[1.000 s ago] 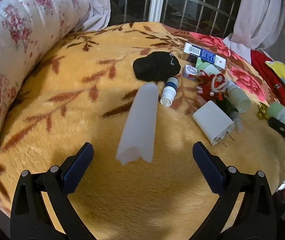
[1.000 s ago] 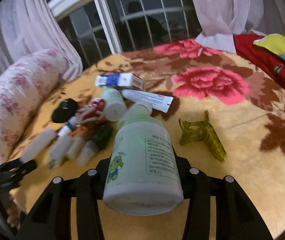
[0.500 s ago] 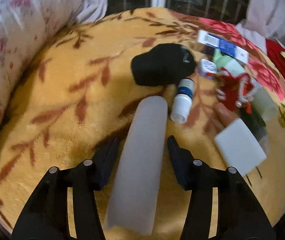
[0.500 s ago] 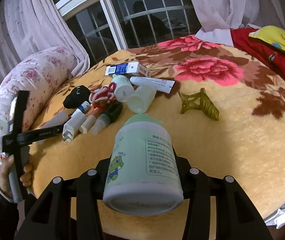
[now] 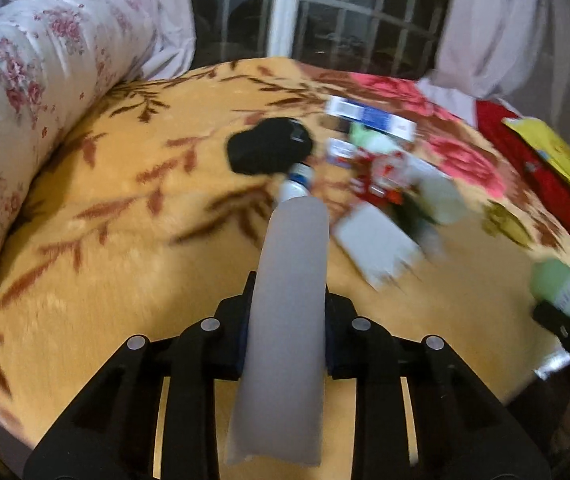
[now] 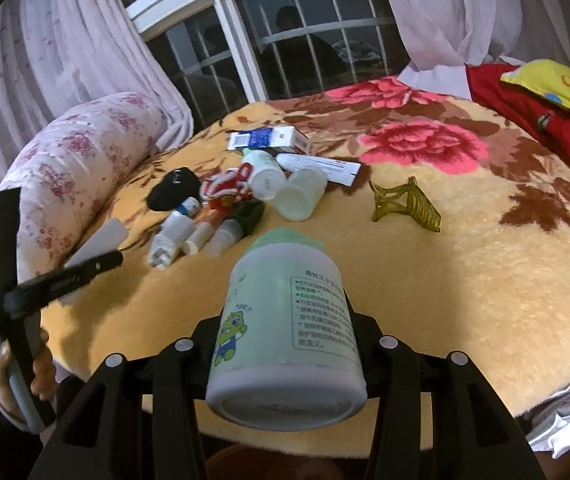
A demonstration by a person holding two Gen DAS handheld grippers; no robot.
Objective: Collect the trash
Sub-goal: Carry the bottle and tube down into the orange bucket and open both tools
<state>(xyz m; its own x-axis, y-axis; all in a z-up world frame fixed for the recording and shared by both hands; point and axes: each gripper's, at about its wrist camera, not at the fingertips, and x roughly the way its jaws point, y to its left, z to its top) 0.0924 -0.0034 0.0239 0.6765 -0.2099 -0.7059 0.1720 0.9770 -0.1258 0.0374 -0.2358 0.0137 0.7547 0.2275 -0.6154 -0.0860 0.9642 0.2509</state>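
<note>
A long white frosted tube (image 5: 285,320) sticks out forward between the pads of my left gripper (image 5: 288,290). Its jaws are closing and the pads press on the tube's sides, holding it above the yellow floral blanket (image 5: 125,240). In the right wrist view the same tube (image 6: 101,240) shows at the left in the left gripper (image 6: 97,264), with a hand (image 6: 41,368) on the handle. My right gripper (image 6: 285,312) is shut on a pale green bottle (image 6: 285,340) with a cartoon frog label, held over the blanket's near edge.
A pile lies mid-blanket: black pouch (image 6: 173,194), blue-white box (image 6: 269,140), white charger (image 5: 377,244), small bottles (image 6: 263,176), a tube (image 6: 317,166). A yellow-green hair clip (image 6: 405,204) sits to the right. A floral bolster (image 6: 77,160) lies left, red cloth (image 6: 533,116) right.
My left gripper went from wide open to shut on the white tube and lifted it off the blanket. My right gripper drew back from the pile with the green bottle.
</note>
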